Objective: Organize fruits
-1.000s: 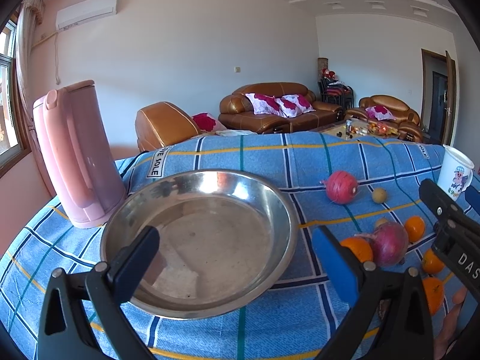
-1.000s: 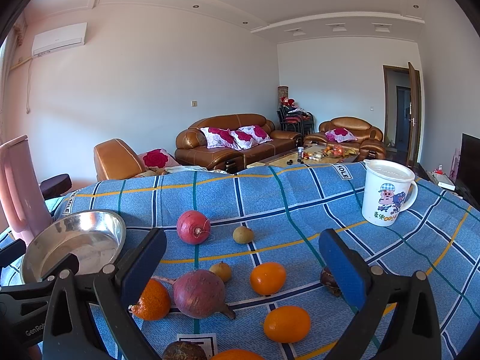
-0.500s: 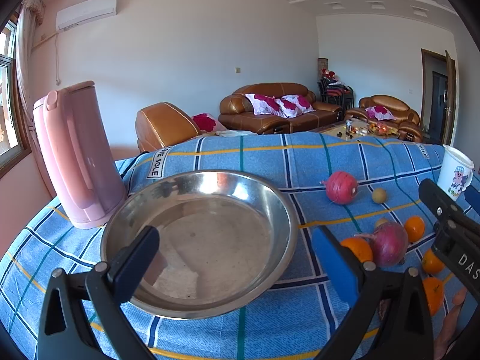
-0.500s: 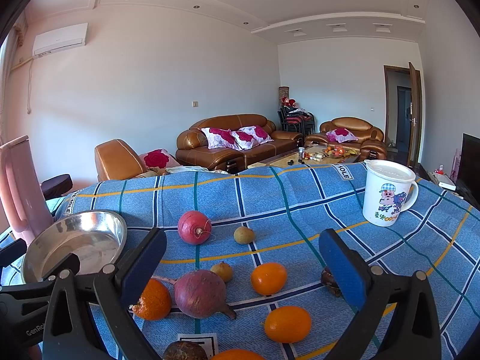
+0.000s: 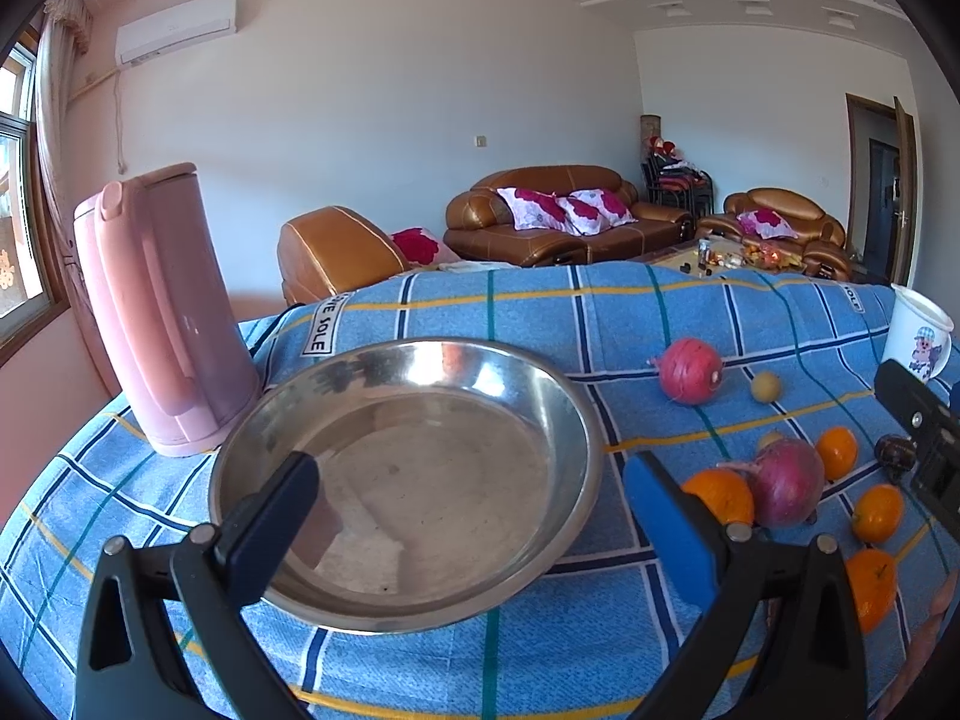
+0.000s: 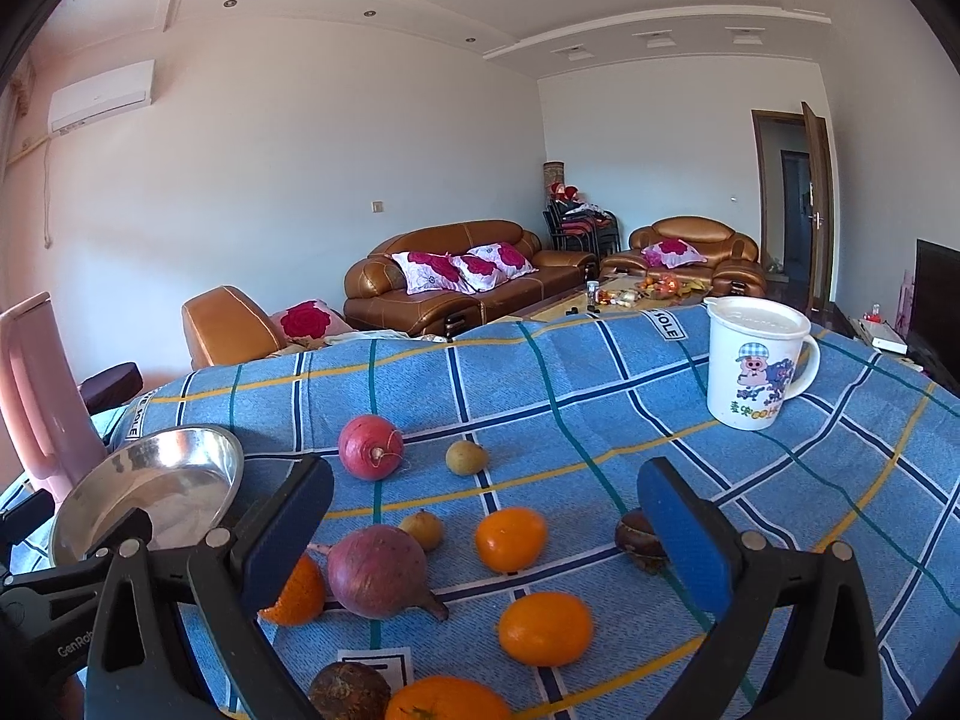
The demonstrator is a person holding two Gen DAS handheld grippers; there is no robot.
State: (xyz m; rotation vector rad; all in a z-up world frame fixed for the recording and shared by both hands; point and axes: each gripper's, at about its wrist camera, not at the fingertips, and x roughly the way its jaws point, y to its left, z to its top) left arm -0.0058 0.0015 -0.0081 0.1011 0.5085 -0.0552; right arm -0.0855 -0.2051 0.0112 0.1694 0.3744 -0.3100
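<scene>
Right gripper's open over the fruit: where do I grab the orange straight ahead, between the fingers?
Take the round orange across its widest middle, coming straight down from above with the open right gripper. It sits free on the blue checked cloth, clear of the small yellow fruit beside it.

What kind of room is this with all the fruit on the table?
Most likely a home living room. Brown leather sofas with flowered cushions stand at the back, an air conditioner hangs on the wall, and a checked blue tablecloth covers the table, which holds a cartoon mug.
</scene>
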